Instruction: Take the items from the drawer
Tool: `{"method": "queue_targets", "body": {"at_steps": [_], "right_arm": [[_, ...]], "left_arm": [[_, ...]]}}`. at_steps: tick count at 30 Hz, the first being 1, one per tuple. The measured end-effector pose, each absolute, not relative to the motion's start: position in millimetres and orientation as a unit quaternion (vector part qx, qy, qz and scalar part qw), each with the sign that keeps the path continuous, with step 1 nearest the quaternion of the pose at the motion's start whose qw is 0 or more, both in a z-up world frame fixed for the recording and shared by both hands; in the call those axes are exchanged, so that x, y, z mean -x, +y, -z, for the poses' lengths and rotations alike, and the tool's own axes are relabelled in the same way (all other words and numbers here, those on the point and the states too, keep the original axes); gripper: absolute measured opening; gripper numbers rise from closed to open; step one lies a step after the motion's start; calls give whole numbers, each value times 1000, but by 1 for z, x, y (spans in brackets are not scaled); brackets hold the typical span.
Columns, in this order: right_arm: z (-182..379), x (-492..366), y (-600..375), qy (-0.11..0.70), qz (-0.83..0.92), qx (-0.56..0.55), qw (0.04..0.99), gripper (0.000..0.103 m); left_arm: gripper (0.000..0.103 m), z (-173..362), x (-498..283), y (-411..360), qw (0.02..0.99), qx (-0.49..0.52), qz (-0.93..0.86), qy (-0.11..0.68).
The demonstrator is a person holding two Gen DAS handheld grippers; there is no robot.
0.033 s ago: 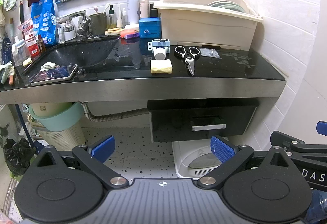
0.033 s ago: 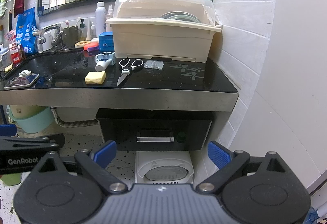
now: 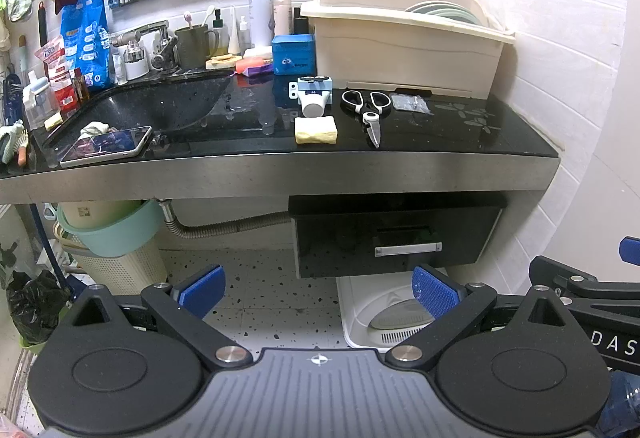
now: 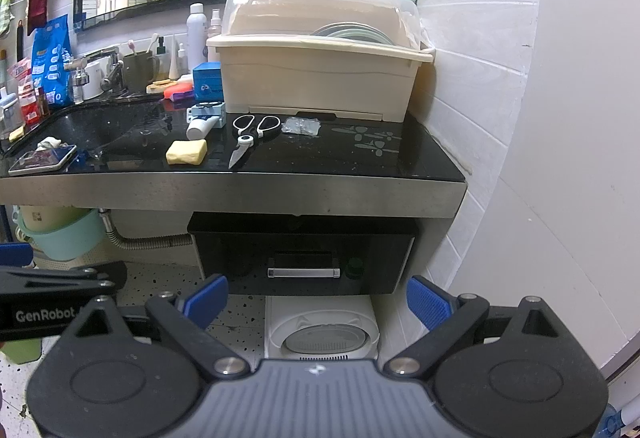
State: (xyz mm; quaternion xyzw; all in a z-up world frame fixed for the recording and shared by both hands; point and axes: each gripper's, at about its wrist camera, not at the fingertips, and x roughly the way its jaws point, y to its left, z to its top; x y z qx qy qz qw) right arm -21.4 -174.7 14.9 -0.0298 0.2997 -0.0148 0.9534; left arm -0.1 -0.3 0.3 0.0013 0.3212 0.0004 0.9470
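Note:
A black drawer with a silver handle hangs shut under the black countertop; it also shows in the right wrist view, with its handle. Its contents are hidden. My left gripper is open and empty, well back from the drawer and low. My right gripper is open and empty, facing the drawer from a distance. On the counter lie scissors, a yellow sponge, a white tube and a small clear bag.
A beige dish rack stands at the counter's back right. A sink and a phone are on the left. A white appliance sits on the floor below the drawer. A teal basin and laundry basket stand under the sink.

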Motion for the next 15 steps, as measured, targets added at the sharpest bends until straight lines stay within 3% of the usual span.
{"method": "queue_targets", "body": {"at_steps": [15], "right_arm": [[-10, 23, -173, 297, 15, 28, 954, 97]], "left_arm": [[101, -4, 1, -4, 948, 2, 1, 318]]}}
